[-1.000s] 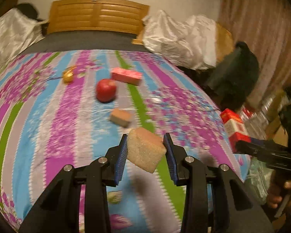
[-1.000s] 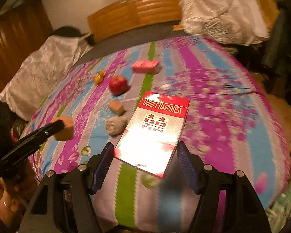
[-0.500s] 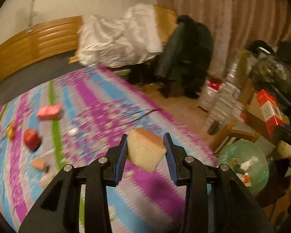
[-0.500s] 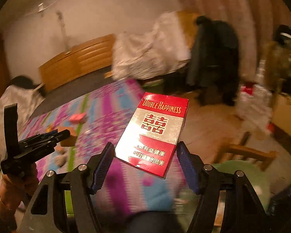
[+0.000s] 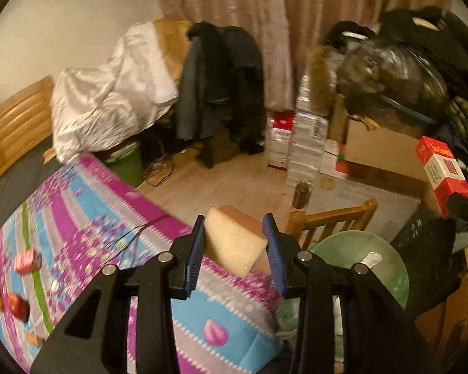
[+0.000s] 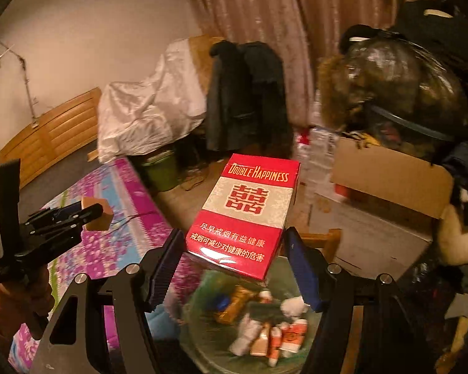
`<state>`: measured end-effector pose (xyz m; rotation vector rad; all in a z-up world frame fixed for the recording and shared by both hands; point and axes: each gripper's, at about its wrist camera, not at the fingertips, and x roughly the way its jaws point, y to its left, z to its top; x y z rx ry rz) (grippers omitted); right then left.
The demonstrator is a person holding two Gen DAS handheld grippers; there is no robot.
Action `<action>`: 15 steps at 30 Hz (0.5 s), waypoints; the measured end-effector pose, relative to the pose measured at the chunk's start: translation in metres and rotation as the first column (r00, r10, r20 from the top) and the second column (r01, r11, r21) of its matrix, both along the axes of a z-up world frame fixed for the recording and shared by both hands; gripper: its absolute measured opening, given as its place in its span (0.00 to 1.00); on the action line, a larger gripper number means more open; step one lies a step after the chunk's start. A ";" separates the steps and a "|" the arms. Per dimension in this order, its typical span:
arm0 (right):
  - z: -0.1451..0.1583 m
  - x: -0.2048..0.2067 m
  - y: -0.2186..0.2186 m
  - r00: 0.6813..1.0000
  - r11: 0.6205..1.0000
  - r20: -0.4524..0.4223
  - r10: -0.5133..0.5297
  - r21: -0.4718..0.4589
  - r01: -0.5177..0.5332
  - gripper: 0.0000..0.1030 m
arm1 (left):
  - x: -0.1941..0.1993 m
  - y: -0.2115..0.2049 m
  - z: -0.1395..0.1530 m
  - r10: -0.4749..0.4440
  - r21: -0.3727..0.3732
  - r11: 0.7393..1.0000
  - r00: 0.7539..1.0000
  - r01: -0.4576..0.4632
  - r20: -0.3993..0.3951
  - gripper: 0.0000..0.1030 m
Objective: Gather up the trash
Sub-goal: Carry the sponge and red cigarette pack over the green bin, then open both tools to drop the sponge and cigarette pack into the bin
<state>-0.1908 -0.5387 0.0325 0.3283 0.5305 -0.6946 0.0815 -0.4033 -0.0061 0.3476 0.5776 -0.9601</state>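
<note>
Two grips | left hand-held gripper (image 5: 234, 249) clamps sponge (image 5: 234, 243) | right hand-held gripper (image 6: 234, 265) clamps cigarette box (image 6: 243, 215)

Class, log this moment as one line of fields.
left hand-held gripper: holds sponge | right hand-held gripper: holds cigarette pack | bin: below pack

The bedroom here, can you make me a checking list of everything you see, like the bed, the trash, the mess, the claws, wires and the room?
Surface: bed with striped flowery cover.
Job's things: sponge block and red cigarette carton, both held; green trash bin below, partly filled.
Clutter: red apple and pink box on the bed.
Claws: left claw shut on sponge; right claw shut on carton.
Cables: thin dark wire on cover.
Surroundings: curtain, dark coats, cardboard box.
</note>
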 end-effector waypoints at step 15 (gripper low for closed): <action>-0.037 -0.007 -0.017 0.994 0.996 -0.066 -0.086 0.022 0.088 0.61 | -0.053 -0.073 -0.023 -0.146 0.086 0.986 0.989 0.144 0.020 0.35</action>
